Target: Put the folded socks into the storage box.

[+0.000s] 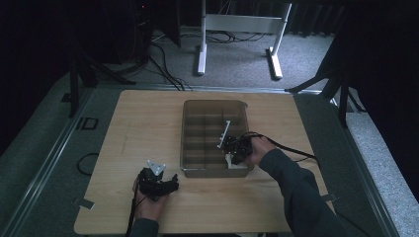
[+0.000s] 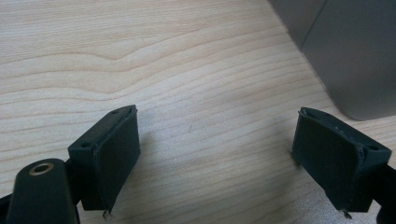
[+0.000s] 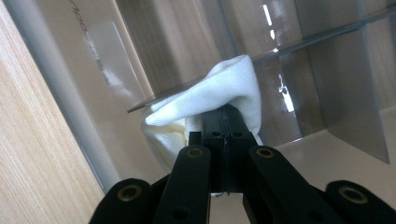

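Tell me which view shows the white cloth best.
The right gripper view: the white cloth sits close up, pinched in the shut right gripper inside the organizer box. The high view gives a small white patch; the left gripper view shows bare table.

The table (image 1: 148, 128) is pale wood with wavy brown grain. The divided box (image 1: 190, 133) is smoky, see-through grey-brown plastic. The cloth (image 3: 219, 88) is plain white, creamier in its folds. Both grippers (image 2: 215, 154) (image 3: 226, 116) are matte black with brass-coloured rivets.
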### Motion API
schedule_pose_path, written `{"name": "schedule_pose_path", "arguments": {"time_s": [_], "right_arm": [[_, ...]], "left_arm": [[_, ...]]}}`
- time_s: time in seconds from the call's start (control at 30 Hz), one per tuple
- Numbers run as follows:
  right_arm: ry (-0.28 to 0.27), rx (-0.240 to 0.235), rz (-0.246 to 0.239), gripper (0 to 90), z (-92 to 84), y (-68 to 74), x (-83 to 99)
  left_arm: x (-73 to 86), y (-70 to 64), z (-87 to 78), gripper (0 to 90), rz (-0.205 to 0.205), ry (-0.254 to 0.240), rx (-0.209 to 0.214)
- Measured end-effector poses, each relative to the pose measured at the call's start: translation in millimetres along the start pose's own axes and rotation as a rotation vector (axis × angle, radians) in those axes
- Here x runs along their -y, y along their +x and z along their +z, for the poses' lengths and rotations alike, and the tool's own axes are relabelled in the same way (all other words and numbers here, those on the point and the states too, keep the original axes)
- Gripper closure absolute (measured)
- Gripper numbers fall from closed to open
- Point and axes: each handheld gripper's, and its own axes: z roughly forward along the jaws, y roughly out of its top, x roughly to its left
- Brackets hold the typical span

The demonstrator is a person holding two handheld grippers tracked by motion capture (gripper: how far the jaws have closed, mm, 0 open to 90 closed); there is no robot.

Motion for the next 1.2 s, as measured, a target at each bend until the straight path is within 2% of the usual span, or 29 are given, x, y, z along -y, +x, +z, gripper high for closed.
{"name": "schedule_pose_path", "arguments": {"time_s": [0.37,0.63,1.2], "right_arm": [[0.045,0.001,-0.004,90.0,13.6,1.5,-4.6],[0.089,-0.015,0.004,90.0,24.1,0.4,-9.5],[0.100,-0.056,0.054,90.0,32.2,-4.7,-10.2]], "left_arm": [[0.0,-0.1,0.0,15.1,-0.001,0.000,0.000],[0.0,-0.1,0.1,15.1,-0.001,0.000,0.000],[0.1,-0.1,0.0,15.2,0.000,0.000,0.000]]}}
